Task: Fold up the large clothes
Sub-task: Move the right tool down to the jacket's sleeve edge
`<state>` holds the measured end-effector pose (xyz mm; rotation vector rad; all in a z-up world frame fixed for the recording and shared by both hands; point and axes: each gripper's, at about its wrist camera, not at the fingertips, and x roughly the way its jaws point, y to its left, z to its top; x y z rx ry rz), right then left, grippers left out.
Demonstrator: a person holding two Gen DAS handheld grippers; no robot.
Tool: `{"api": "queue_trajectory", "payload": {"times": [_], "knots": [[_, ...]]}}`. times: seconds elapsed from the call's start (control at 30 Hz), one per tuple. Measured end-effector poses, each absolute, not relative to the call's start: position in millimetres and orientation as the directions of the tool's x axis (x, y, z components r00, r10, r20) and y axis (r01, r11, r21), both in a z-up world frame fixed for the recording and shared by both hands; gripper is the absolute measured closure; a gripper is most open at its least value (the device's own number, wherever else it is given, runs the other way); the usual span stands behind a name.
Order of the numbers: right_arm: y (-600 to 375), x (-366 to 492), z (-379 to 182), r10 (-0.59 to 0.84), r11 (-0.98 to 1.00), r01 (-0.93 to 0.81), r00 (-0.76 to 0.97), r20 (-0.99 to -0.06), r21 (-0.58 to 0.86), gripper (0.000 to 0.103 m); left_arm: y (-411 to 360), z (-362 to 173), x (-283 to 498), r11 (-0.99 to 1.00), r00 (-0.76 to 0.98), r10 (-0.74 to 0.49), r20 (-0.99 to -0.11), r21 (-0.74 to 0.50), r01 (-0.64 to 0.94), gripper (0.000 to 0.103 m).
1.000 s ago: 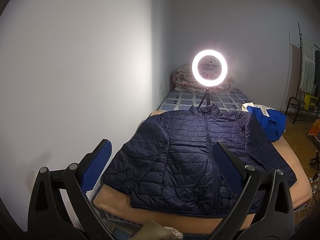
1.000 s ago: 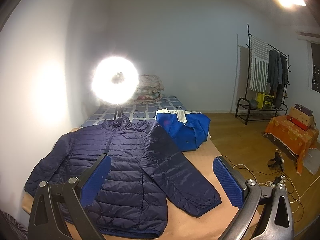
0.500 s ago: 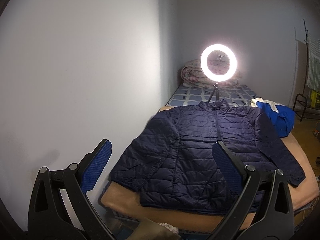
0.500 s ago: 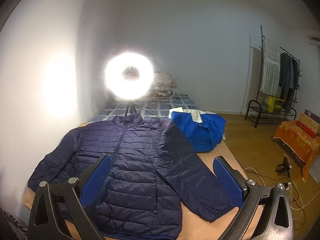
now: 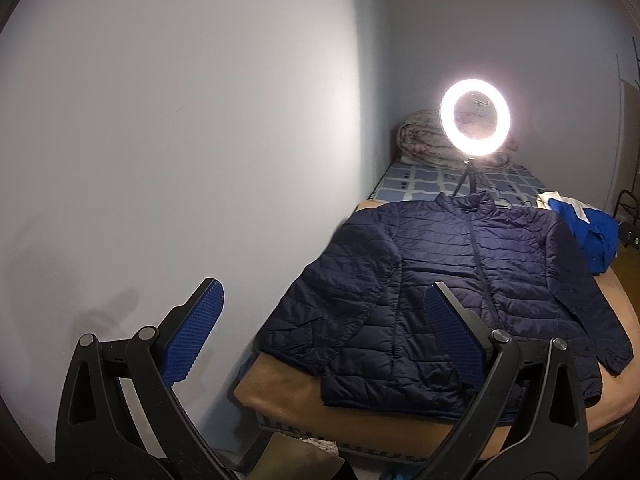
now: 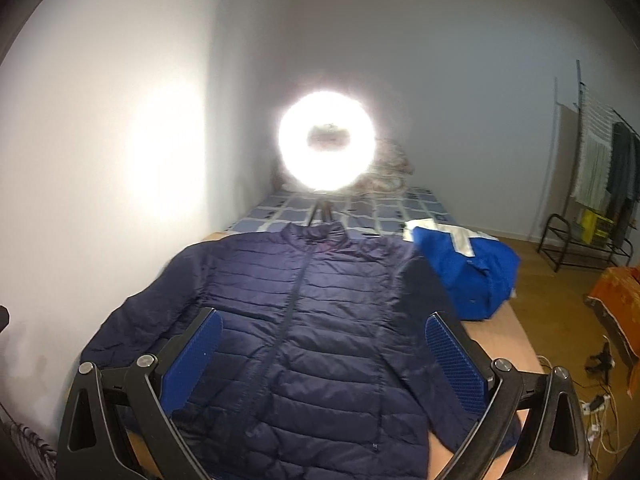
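Note:
A navy quilted jacket (image 5: 460,280) lies flat, zipped, front up, sleeves spread, on a tan-covered bed (image 5: 304,392); it also shows in the right wrist view (image 6: 312,340). My left gripper (image 5: 324,304) is open and empty, held off the bed's near left corner, its right finger (image 5: 452,332) before the jacket's hem. My right gripper (image 6: 324,340) is open and empty above the jacket's lower front.
A lit ring light (image 5: 475,117) on a tripod stands behind the collar. A blue and white garment (image 6: 464,268) lies at the jacket's right shoulder. A folded quilt (image 5: 416,136) is at the bed's head. The wall (image 5: 200,160) runs along the left; a clothes rack (image 6: 600,184) stands at right.
Both grippers have swung left: the jacket sits further right in the left view and more centred in the right view. Both stay open. The jacket has not moved.

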<state>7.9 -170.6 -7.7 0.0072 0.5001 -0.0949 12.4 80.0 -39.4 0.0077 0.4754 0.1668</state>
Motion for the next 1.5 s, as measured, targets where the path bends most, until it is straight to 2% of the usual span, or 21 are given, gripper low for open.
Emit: {"api": "queue_trajectory", "payload": {"times": [0.33,0.9,1.13,1.23,1.37,1.5], "knots": [[-120,51,-18,0.024,0.998,-0.049,0.861,-0.508,-0.035,0.0,98,-51,14,0.976,0.85,0.211,-0.482,0.057,-0.21,0.001],[-25,123,-70,0.185,0.954,-0.291,0.752,-0.633,-0.066,0.0,116,-66,19,0.966,0.815,0.249,-0.524,0.067,-0.251,0.001],[26,137,-101,0.314,0.867,-0.489,0.689,-0.653,-0.099,0.0,124,-81,19,0.964,0.797,0.247,-0.551,0.061,-0.257,0.001],[52,144,-117,0.372,0.807,-0.584,0.623,-0.688,-0.093,0.006,127,-91,19,0.964,0.78,0.25,-0.574,0.076,-0.253,0.001],[89,154,-143,0.454,0.702,-0.712,0.466,-0.759,-0.017,0.023,133,-102,12,0.966,0.758,0.242,-0.606,0.074,-0.249,0.001],[123,160,-172,0.503,0.611,-0.788,0.312,-0.806,0.076,0.036,134,-112,3,0.965,0.741,0.251,-0.623,0.102,-0.242,0.001]]}}
